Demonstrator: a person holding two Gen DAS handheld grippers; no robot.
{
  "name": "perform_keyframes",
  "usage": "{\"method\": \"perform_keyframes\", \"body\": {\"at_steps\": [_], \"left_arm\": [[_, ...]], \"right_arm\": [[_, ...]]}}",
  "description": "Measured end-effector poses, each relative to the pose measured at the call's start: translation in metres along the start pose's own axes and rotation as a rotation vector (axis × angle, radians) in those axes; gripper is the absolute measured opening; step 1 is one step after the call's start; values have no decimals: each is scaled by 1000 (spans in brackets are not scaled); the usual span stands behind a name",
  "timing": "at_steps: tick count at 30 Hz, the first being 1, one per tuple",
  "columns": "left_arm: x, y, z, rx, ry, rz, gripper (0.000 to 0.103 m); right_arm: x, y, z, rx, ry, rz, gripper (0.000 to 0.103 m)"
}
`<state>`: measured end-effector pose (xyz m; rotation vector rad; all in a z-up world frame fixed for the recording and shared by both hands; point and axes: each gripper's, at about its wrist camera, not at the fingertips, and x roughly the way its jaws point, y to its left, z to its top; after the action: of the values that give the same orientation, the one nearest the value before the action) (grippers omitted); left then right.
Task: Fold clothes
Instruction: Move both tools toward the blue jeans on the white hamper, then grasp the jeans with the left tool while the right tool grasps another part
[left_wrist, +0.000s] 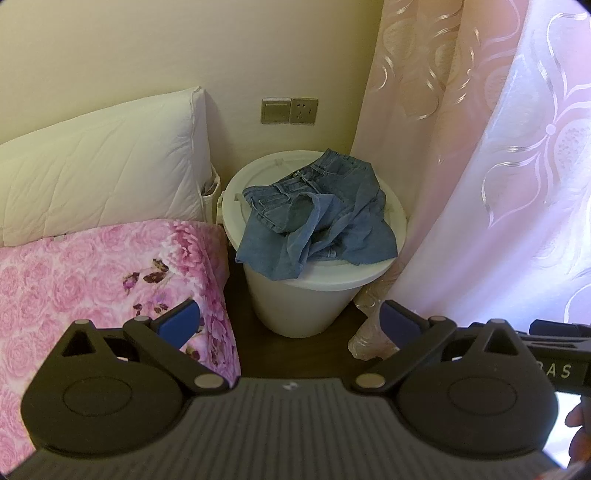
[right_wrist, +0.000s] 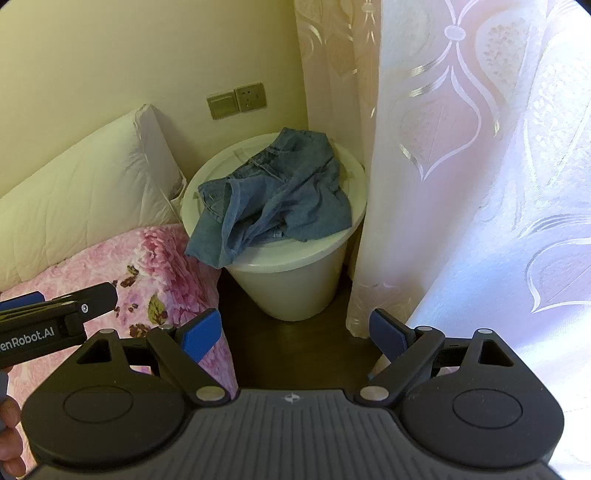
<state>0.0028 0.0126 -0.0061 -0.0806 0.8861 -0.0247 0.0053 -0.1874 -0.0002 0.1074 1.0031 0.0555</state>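
Note:
A crumpled pair of blue denim shorts (left_wrist: 314, 210) lies in a heap on the lid of a white round bin (left_wrist: 325, 284), one edge hanging over the rim. The right wrist view shows the same shorts (right_wrist: 273, 199) on the bin (right_wrist: 291, 288). My left gripper (left_wrist: 290, 323) hovers short of the bin, its blue-padded jaws wide apart and empty. My right gripper (right_wrist: 295, 332) is likewise open and empty, a good way in front of the bin. Neither touches the cloth. The left gripper's body (right_wrist: 55, 317) juts in at the right view's left edge.
A bed with a pink rose-print quilt (left_wrist: 92, 288) and a white pillow (left_wrist: 99, 170) stands left of the bin. Pink patterned curtains (left_wrist: 498, 147) hang to the right, reaching the dark floor (left_wrist: 306, 354). A wall switch and socket (left_wrist: 290, 110) sit above the bin.

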Motion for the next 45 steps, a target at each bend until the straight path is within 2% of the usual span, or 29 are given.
{"method": "perform_keyframes", "body": {"at_steps": [28,45], "left_arm": [[29,37,17,-35,50,20,102],[67,30,37,-76,111,55,102]], "right_arm": [[37,22,22,-27,18,-6,90],[78,9,51,-60,79,14,90]]}}
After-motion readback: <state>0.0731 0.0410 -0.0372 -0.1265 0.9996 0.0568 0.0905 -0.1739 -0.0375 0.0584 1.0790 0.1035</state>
